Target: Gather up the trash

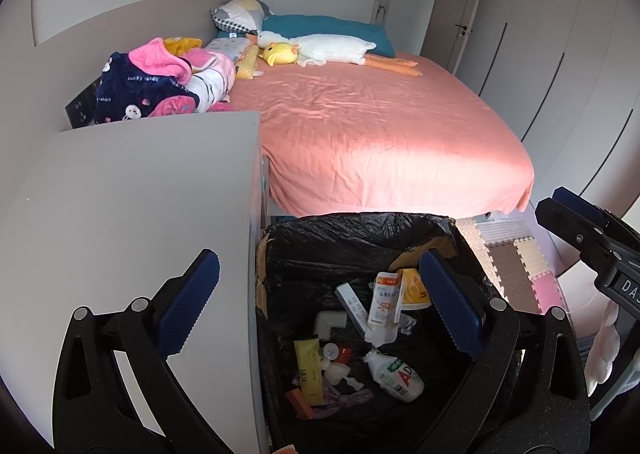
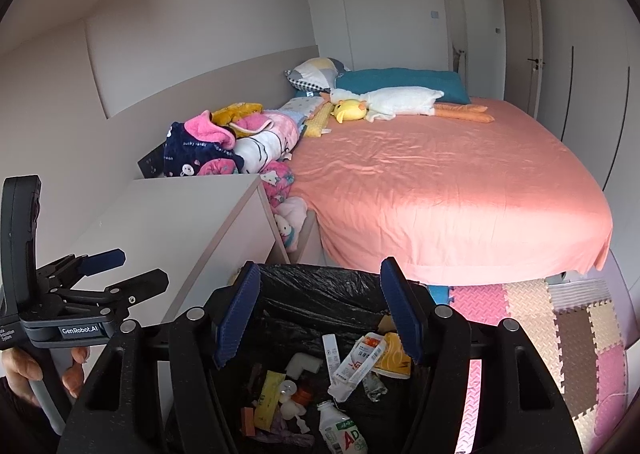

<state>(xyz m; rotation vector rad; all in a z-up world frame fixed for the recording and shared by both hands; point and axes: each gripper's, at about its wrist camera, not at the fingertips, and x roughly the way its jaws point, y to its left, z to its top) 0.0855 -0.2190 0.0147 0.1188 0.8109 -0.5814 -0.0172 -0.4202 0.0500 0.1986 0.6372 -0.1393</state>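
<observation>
Pale-walled bedroom: one pink-sheeted bed [image 1: 380, 125], one black-lined bin [image 1: 360, 230] beside one white cabinet [image 1: 140, 189]; left gripper [image 1: 320, 306] and right gripper [image 2: 320, 314] both gape wide, empty.

We see soft daylight in both views, with a bright sunlit band across the pink bed sheet [image 1: 384, 141]. The black-lined bin [image 1: 360, 238] sits in shadow. Focus is fairly sharp; fisheye distortion bends the walls, and the corners darken to black.

1 bin [image 1: 360, 230], 1 bottle [image 1: 396, 374], 2 plush toys [image 1: 332, 47].
</observation>
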